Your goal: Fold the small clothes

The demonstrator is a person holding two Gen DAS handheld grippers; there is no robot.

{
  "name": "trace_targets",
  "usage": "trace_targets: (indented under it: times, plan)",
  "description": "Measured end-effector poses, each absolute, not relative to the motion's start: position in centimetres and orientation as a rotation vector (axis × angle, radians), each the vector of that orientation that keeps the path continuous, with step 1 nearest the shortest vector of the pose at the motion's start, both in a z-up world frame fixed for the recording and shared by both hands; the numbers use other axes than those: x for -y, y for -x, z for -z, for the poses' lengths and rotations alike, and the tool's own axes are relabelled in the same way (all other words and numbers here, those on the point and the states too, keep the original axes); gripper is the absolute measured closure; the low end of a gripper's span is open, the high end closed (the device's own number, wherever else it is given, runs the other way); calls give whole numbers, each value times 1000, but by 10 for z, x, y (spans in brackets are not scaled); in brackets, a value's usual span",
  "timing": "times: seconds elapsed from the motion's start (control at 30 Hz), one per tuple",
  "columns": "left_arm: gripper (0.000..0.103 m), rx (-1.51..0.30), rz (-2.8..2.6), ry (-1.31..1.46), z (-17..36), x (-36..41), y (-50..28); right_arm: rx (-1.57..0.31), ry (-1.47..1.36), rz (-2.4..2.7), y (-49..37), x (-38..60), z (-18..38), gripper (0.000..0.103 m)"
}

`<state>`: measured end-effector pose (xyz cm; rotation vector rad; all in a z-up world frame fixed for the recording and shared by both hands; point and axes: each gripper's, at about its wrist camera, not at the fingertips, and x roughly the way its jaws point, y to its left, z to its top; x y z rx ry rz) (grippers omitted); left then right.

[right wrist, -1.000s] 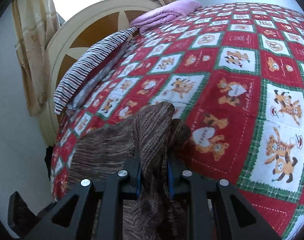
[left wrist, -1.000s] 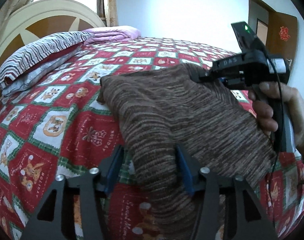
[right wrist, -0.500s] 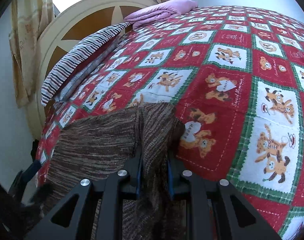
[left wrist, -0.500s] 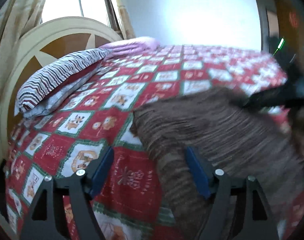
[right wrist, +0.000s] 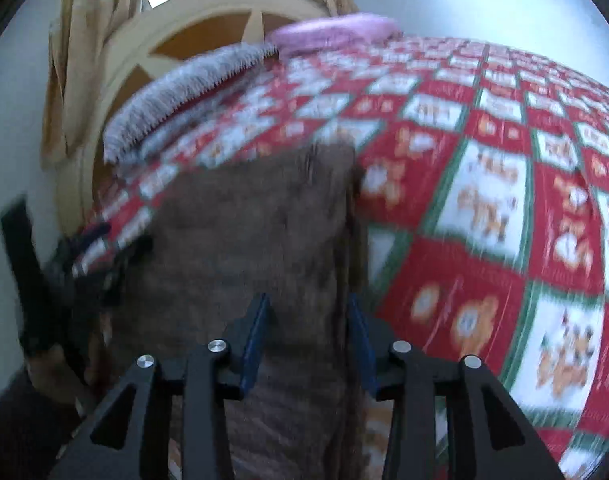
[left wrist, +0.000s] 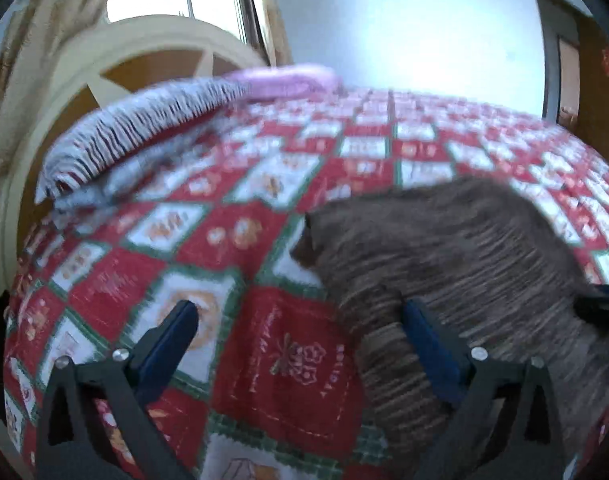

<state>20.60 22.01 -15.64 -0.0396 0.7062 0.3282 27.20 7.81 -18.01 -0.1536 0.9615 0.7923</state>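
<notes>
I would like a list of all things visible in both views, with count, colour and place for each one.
Garment: one, brown striped knit, lying on the quilt near the grippers.
Quilt: one, red, white and green checks, covering the bed.
Pillow: one, white with dark stripes, at the head of the bed.
Pink blanket: one, folded, beside the pillow.
Headboard: one, cream and brown, behind the pillow.
Curtain: beige, beside the window.
Door: one, brown, far right.
Left gripper: black with blue pads, open, over the garment's edge.
Right gripper: black with blue pads, open, garment between the pads.
</notes>
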Motion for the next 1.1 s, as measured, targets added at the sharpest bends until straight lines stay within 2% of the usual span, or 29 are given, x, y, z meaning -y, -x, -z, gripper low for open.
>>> trace_targets:
  times: [0.13,0.33,0.67,0.77,0.83,0.9,1.1]
  plan:
    - [0,-720,-354,14,155,-215,-205,-937,72,-782,-271,-62,168,92]
    - [0,-683,-359,78,163,-215,-194,-918,188,-716,-267,-69,183,92]
    - [0,-693,-294,141,161,-225,-192,-921,78,-731,-275,-60,194,91]
    - [0,-672,-311,85,142,-216,-178,-912,48,-694,-264,-55,177,80]
    - [0,-639,-290,107,127,-213,-166,-858,64,-672,-248,-54,162,60]
    - [0,-620,-268,114,114,-210,-157,-798,87,-675,-231,-55,147,51]
    - [0,-587,-248,83,95,-200,-143,-694,116,-672,-189,-59,112,51]
